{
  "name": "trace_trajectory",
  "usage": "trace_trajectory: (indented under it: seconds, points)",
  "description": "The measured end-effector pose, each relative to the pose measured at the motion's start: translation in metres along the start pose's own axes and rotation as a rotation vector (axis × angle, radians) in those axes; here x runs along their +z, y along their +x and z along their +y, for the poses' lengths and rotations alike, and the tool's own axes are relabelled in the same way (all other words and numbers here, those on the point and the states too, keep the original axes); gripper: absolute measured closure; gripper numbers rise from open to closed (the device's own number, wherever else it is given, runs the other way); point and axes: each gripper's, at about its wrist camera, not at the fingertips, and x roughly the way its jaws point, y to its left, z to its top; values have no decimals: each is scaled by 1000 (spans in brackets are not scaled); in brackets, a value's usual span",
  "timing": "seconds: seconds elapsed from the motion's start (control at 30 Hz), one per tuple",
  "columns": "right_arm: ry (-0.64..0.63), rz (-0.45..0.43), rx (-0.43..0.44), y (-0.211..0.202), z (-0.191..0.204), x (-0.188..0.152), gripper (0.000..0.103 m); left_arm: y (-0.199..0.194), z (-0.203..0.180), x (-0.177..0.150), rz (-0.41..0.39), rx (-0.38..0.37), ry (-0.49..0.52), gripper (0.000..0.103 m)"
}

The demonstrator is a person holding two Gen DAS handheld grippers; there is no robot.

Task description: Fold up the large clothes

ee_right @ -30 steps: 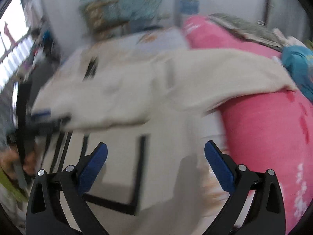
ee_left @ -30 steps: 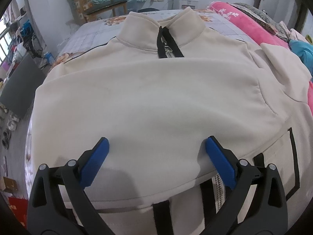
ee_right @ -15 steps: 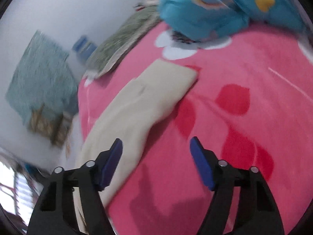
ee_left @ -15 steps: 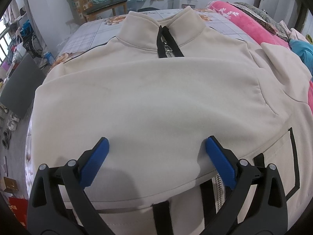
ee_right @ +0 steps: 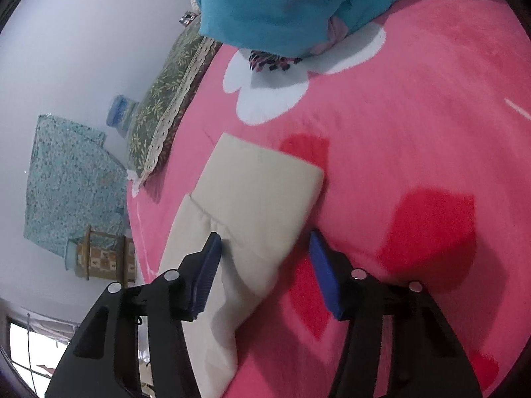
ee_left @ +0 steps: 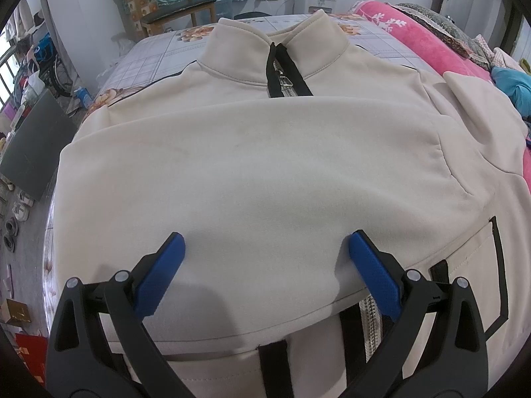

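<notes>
We see our right gripper (ee_right: pixel 265 258) closing, jaws still apart, around the cream jacket's (ee_left: pixel 265 172) cuff (ee_right: pixel 262 192) on the pink blanket (ee_right: pixel 415 132), left gripper (ee_left: pixel 265 265) spread.

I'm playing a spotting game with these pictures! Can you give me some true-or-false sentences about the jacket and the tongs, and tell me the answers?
1. The jacket is cream with a black zipper. True.
2. The left tongs are squeezing a sock. False: they are open above the jacket, holding nothing.
3. The sleeve cuff lies on a pink blanket. True.
4. The right tongs are clamped shut with nothing between them. False: they have just been closing, with the sleeve cuff between them.
5. A green towel lies beyond the cuff. False: it is a blue cloth.
</notes>
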Motion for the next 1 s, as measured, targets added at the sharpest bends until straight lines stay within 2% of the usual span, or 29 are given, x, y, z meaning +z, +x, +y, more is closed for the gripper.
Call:
trace_trajectory:
  seconds: [0.1,0.17,0.27,0.5,0.6,0.73,1.0]
  points:
    - [9,-13,-14,3,1,6,61,0,0,0,0,0,0,6]
    - [6,-25,-25,3,-1,6,71,0,0,0,-1,0,0,6]
    - [9,-41,-22,1,-4,5,77,0,0,0,0,0,-1,6]
    - [73,-53,21,0,-14,7,79,0,0,0,-1,0,-1,6]
    - [50,-64,9,-2,-10,6,80,0,0,-1,-5,0,0,6]
    - [5,-84,-2,-11,-4,2,93,1,0,-1,-5,0,0,6]
    - [-78,-125,55,-38,18,-1,94,1,0,-1,-6,0,0,6]
